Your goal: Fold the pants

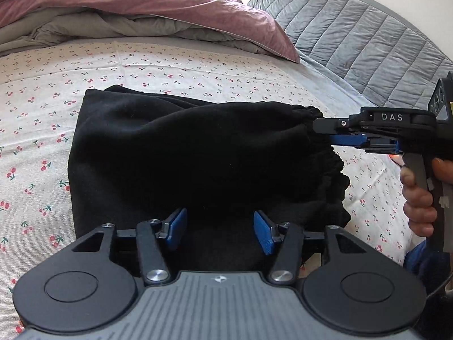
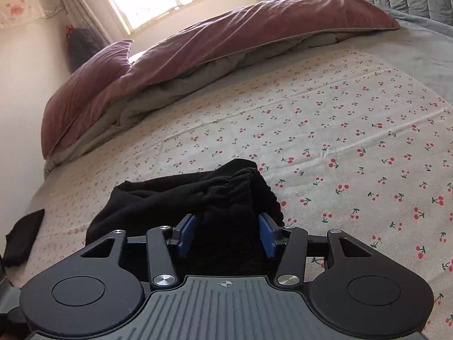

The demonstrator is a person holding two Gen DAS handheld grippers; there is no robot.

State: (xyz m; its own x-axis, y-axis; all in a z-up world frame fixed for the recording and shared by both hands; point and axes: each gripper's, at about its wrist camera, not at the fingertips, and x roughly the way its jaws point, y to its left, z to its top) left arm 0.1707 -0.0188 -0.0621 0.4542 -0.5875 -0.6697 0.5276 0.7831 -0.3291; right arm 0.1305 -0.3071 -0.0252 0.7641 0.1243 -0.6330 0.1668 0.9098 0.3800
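Note:
Black pants [image 1: 184, 164] lie folded into a thick bundle on the cherry-print sheet [image 1: 42, 113], with the gathered elastic waistband at the right. My left gripper [image 1: 220, 231] is open, its blue pads apart over the bundle's near edge. My right gripper [image 1: 325, 131] comes in from the right at the waistband, seen side-on there. In the right wrist view the right gripper [image 2: 228, 236] is open, with a fold of the pants [image 2: 198, 195] between the pads but not pinched.
A mauve and grey duvet [image 1: 141, 14] is heaped at the back of the bed. A quilted grey cover [image 1: 368, 34] lies at the far right. A small dark cloth [image 2: 22, 235] sits near the left edge of the bed.

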